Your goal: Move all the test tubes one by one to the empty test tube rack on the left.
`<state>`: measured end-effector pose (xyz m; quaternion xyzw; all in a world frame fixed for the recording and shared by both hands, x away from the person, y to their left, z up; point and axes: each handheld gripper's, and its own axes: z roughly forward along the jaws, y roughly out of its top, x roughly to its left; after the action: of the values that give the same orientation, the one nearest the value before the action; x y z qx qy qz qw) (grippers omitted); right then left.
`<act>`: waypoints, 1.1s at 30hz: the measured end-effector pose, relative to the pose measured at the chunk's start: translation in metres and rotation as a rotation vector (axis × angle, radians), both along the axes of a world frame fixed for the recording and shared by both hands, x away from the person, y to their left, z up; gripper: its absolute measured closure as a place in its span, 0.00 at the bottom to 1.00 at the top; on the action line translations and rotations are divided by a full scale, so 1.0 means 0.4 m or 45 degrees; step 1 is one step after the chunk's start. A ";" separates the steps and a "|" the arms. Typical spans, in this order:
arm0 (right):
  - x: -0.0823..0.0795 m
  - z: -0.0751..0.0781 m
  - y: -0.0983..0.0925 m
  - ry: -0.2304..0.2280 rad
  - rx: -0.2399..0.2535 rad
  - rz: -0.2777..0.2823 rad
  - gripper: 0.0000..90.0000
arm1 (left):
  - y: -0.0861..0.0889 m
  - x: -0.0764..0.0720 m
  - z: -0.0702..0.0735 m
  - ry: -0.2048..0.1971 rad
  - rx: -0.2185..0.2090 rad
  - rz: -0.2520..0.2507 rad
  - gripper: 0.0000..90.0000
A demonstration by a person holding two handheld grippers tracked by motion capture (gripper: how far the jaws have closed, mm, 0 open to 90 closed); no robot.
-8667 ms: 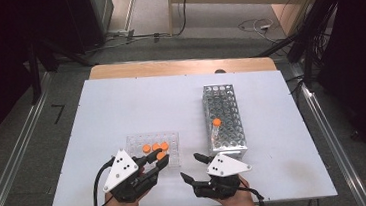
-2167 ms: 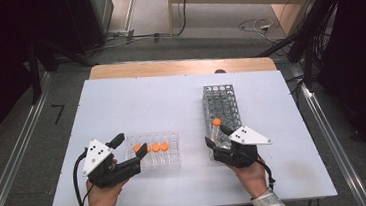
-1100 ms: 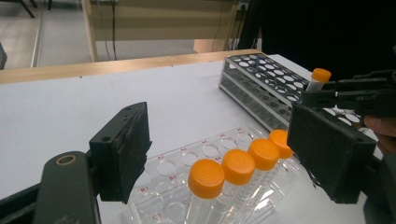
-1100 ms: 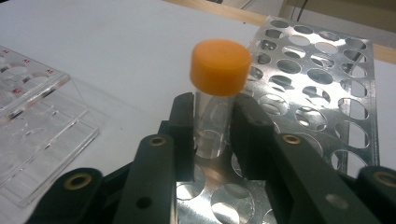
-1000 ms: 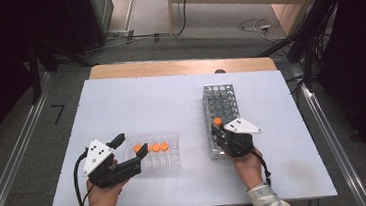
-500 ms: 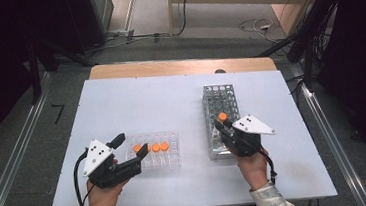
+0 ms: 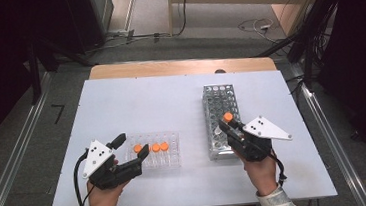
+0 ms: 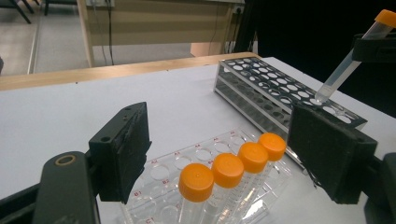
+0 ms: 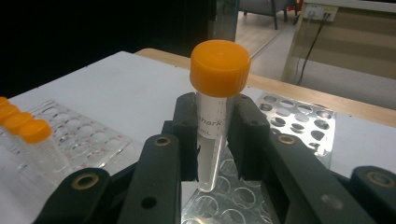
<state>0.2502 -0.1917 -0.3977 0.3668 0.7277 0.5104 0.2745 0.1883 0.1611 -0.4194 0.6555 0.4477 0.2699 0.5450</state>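
Right tool (image 9: 215, 140) holds an orange-capped tube (image 9: 212, 135) above the metal rack (image 7: 221, 119).
Print on the tube reads partly "…hark" and "mL". It stands tilted, cap up, tip down toward the rack holes. Left tool (image 8: 229, 154) gapes wide around capped tubes (image 8: 229, 170) in the clear tray (image 7: 163, 155), marked A1, B1, C1.

The far half of the white surface (image 7: 135, 99) is left bare, so free passage is offered there. Nearer, the way is barred by two obstacles: a clear plastic tube tray (image 7: 167, 152) carrying upright orange-capped tubes (image 7: 156, 147), and a tall perforated metal rack (image 7: 221, 117). Between tray and rack an open lane of surface is left.
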 end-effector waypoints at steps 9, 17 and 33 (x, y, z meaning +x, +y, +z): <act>-0.027 -0.014 0.013 0.045 -0.021 0.078 0.80 | -0.007 -0.010 0.009 -0.019 -0.008 -0.020 0.23; -0.056 -0.033 0.042 0.077 -0.051 0.159 0.80 | -0.024 -0.023 0.018 -0.035 -0.004 -0.064 0.23; -0.088 -0.082 0.107 0.148 -0.110 0.287 0.80 | -0.075 -0.040 0.015 -0.032 0.031 -0.186 0.27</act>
<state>0.2149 -0.1488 -0.4306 0.2996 0.8003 0.4840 0.1884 0.1724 0.1312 -0.4133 0.6896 0.3884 0.2429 0.5609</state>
